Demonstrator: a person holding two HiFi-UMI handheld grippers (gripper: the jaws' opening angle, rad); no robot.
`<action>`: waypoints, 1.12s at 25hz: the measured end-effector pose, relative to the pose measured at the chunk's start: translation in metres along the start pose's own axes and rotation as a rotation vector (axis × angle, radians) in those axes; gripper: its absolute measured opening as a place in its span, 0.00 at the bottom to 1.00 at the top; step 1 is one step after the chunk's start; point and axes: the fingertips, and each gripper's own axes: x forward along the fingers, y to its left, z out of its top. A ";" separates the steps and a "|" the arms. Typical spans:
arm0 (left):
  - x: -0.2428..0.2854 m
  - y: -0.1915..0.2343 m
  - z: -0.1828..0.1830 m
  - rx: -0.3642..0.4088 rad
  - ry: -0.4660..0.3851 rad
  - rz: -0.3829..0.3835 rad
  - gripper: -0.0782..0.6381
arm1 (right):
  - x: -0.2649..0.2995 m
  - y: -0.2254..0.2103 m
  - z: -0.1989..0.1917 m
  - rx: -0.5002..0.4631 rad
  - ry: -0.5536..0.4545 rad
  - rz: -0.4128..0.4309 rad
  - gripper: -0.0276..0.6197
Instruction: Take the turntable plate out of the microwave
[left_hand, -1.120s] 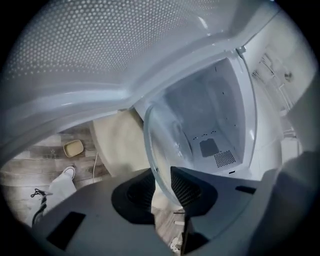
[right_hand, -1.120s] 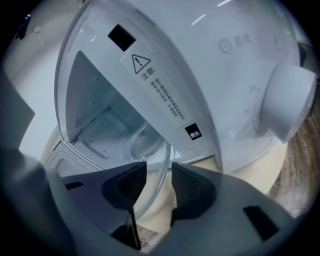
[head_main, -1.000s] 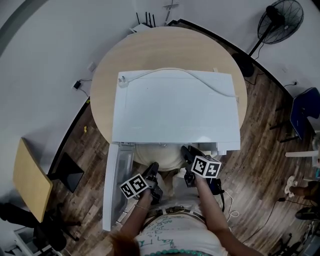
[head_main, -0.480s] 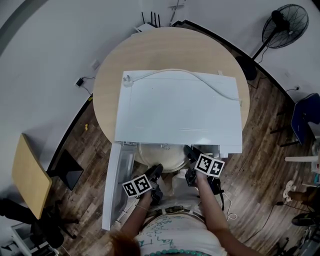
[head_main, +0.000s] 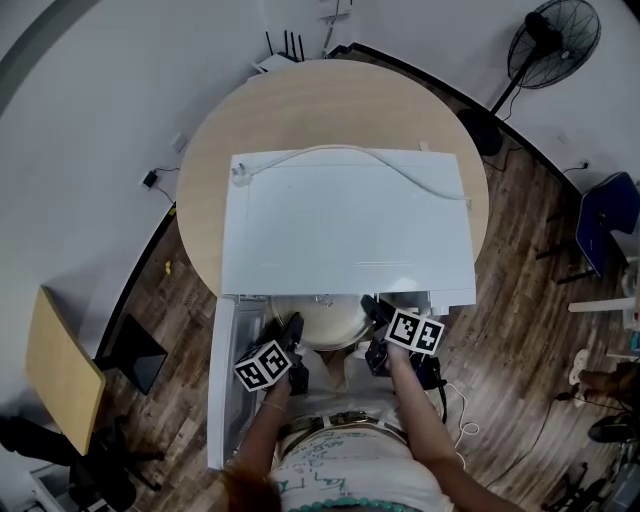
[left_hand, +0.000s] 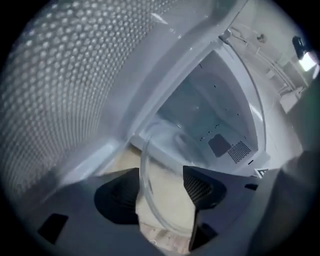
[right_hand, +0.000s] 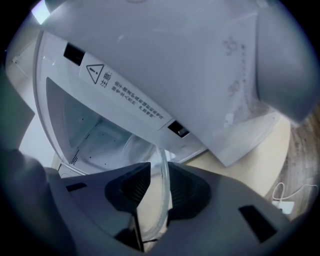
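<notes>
A white microwave (head_main: 345, 220) stands on a round wooden table (head_main: 300, 100), its door (head_main: 232, 380) swung open toward me at the left. The clear glass turntable plate (head_main: 325, 320) sticks partway out of the cavity. My left gripper (head_main: 292, 330) is at the plate's left edge. In the left gripper view the jaws (left_hand: 161, 172) are opening, and the plate's rim (left_hand: 167, 205) runs between them with gaps on both sides. My right gripper (head_main: 370, 308) is at the plate's right edge. Its jaws (right_hand: 160, 169) are closing tight onto the rim (right_hand: 163, 200).
A white power cord (head_main: 350, 155) lies across the microwave's top. A standing fan (head_main: 555, 45) is at the far right, with a blue chair (head_main: 605, 215) below it. A wooden board (head_main: 60, 360) stands on the floor at the left.
My left gripper has shifted left toward the open door and now sits at the plate's left edge. The right gripper stays at the plate's right edge.
</notes>
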 end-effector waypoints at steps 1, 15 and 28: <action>0.002 0.001 0.007 0.006 -0.019 0.005 0.48 | 0.000 0.000 0.000 0.000 0.000 0.000 0.19; 0.023 0.006 0.026 -0.063 -0.095 0.030 0.38 | -0.004 -0.003 0.005 -0.037 -0.009 0.012 0.19; -0.006 0.002 0.016 -0.111 -0.165 0.005 0.29 | -0.012 0.003 0.007 -0.110 -0.019 0.077 0.19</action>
